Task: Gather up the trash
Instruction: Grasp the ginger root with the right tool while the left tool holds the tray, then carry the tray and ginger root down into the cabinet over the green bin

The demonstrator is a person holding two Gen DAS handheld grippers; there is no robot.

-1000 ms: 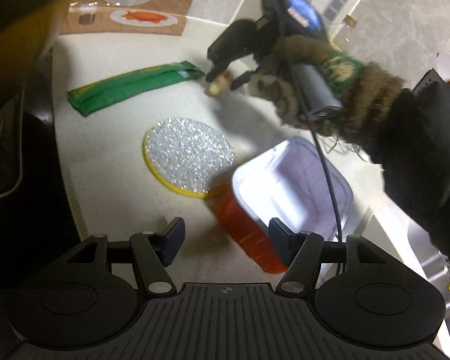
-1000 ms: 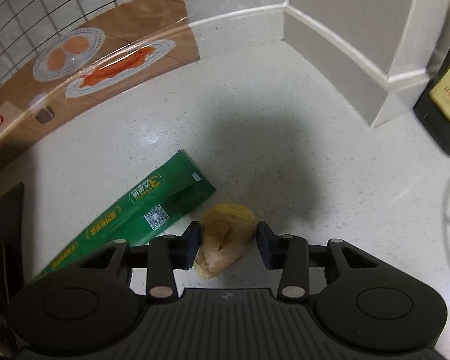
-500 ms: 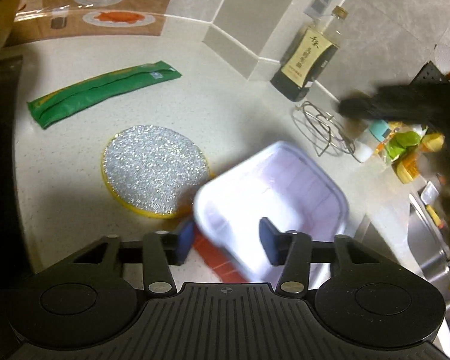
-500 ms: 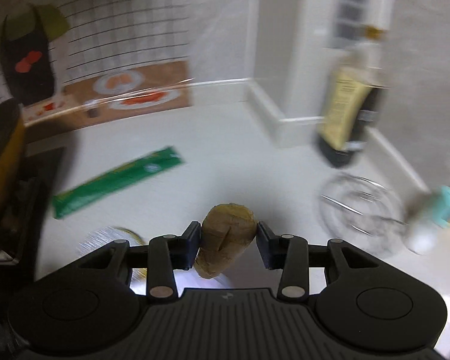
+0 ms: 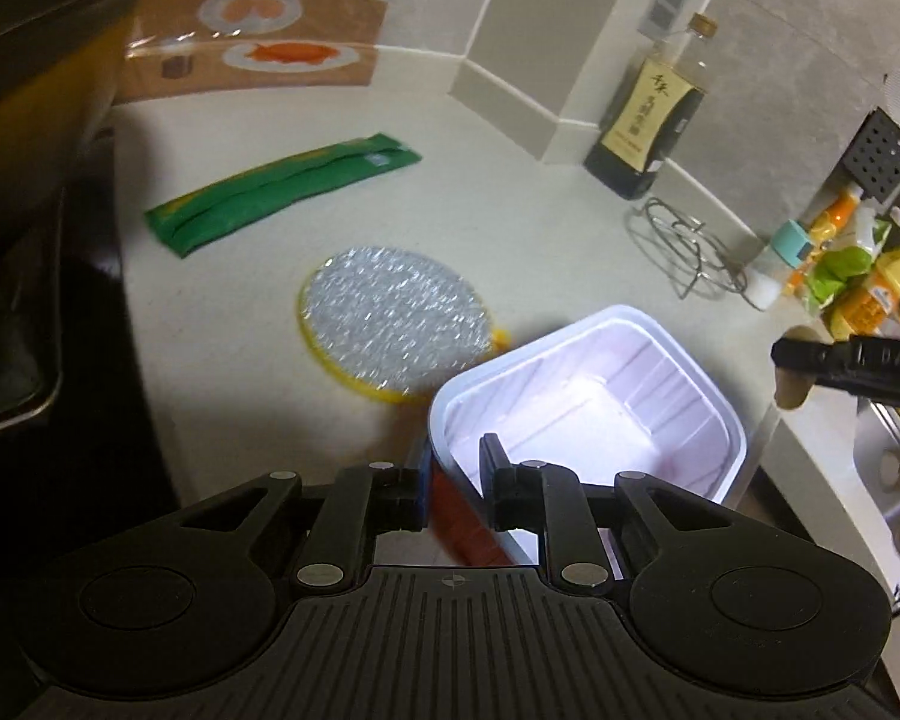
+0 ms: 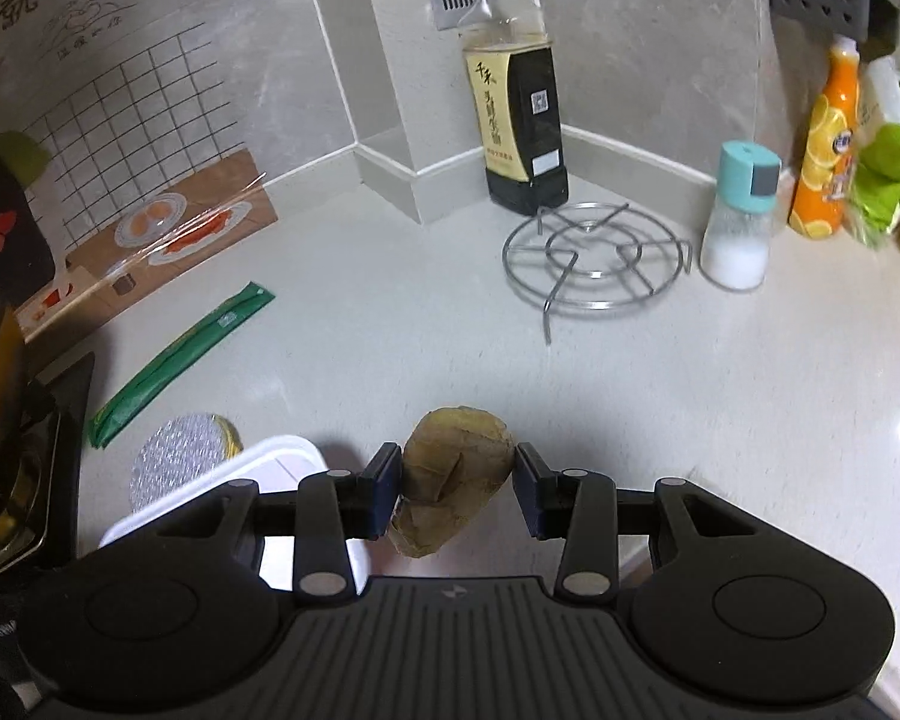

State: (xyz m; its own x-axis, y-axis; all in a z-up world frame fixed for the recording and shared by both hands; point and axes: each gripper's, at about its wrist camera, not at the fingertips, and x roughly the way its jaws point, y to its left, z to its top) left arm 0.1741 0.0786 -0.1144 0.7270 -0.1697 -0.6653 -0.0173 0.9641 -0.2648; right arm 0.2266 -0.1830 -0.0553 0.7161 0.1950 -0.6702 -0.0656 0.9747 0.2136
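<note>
Left wrist view: left gripper [image 5: 455, 483] jaws closing across the near rim of the tub [image 5: 588, 414], one finger outside on the red wall, one inside on the white lining; pads look to be on the wall, so counted as gripping. Tub interior is empty, so nothing is collected yet by this evidence. Green wrapper [image 5: 282, 192] lies flat on the counter [image 5: 510, 222], far left, well apart from the tub. Silver disc [image 5: 396, 321] with yellow edge lies just beyond the tub's far-left corner. At the right edge the right gripper [image 5: 810, 369] shows as a dark bar with a tan lump under it, right of the tub, apparently not over it. Right wrist view: right gripper [image 6: 457, 489] is clamped on a tan scrap [image 6: 450, 480], probably ginger or peel, held clear of the counter. Tub [image 6: 270, 450] sits low left of the fingers; the scrap is right of its rim. Wrapper [image 6: 180, 354] and disc [image 6: 180, 462] lie further left. Judgement: early stage; scrap is picked but not dropped; wrapper is untouched; whether the disc counts as trash is unclear.
</note>
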